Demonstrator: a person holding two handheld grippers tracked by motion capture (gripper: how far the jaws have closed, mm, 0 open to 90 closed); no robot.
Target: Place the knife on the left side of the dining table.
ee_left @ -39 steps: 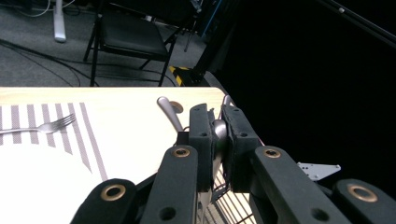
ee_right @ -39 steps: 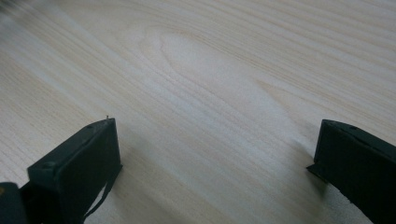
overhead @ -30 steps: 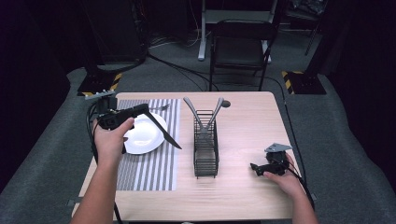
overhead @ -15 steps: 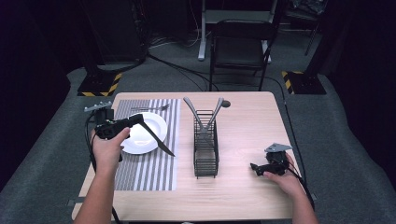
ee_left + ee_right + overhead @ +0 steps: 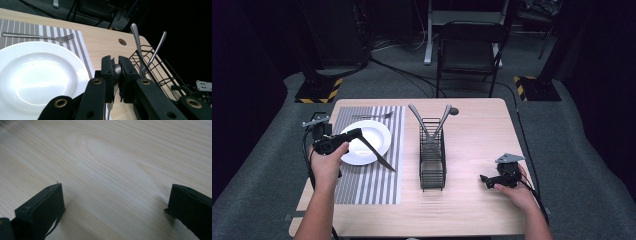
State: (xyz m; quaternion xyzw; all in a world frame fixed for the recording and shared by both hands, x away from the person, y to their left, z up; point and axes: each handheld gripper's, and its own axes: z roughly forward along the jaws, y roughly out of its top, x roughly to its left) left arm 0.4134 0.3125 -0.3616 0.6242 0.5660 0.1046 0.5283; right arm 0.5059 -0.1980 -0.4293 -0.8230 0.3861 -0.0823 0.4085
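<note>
Knife (image 5: pixel 377 154), a slim metal table knife with a smooth handle, hangs slanted over the right rim of the round white ceramic plate (image 5: pixel 377 131), clamped by its handle in the left gripper (image 5: pixel 116 72). It looks light, stiff and slippery, so the handle's middle is probably the surest hold. The plate lies on a grey striped placemat (image 5: pixel 371 185). Beyond it stands a black wire cutlery rack (image 5: pixel 432 162). Resting on the wooden table (image 5: pixel 482 130), the right gripper (image 5: pixel 116 202) gapes wide, holding nothing.

No legible text, labels, brands or numbers in any view. Only sign-like marking: yellow-and-black hazard stripes on two floor plates (image 5: pixel 318 92) and (image 5: pixel 533 87) behind the desk (image 5: pixel 482 140). No lettering on them can be read.
</note>
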